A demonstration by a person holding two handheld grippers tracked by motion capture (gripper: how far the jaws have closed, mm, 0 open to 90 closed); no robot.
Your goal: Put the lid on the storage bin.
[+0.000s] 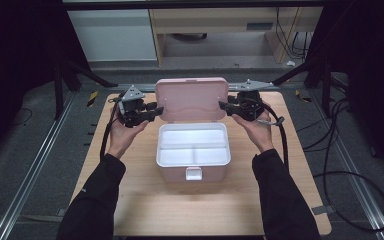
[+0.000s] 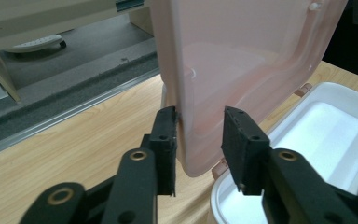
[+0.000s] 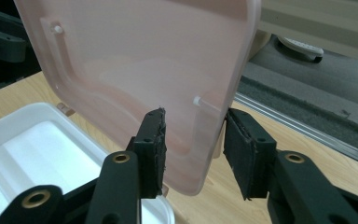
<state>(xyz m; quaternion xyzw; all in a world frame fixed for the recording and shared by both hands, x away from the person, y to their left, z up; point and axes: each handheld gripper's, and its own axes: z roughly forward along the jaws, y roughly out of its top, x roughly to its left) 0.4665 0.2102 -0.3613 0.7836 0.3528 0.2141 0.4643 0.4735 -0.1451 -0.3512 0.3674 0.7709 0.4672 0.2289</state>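
Left gripper [image 1: 156, 108]: jaws part open around the left edge of the raised pink translucent plastic lid [image 1: 192, 99]; in the left gripper view [image 2: 199, 135] one pad touches the lid's outer face, the other stands clear of the inner face, so no firm grip shows.
Right gripper [image 1: 222, 106]: jaws part open astride the lid's right edge; in the right gripper view [image 3: 193, 144] both pads stand just off the lid [image 3: 140, 79], with a gap on each side.
Lid: stands nearly upright, hinged at the back of the box, between the two grippers.
Box: pink rectangular plastic box [image 1: 192, 172] with a white divided inner tray [image 1: 192, 145], mid-table, front latch toward the person.
Table: light wooden tabletop [image 1: 145, 210], the box resting on it.
Hands: one around each gripper, forearms in dark sleeves.
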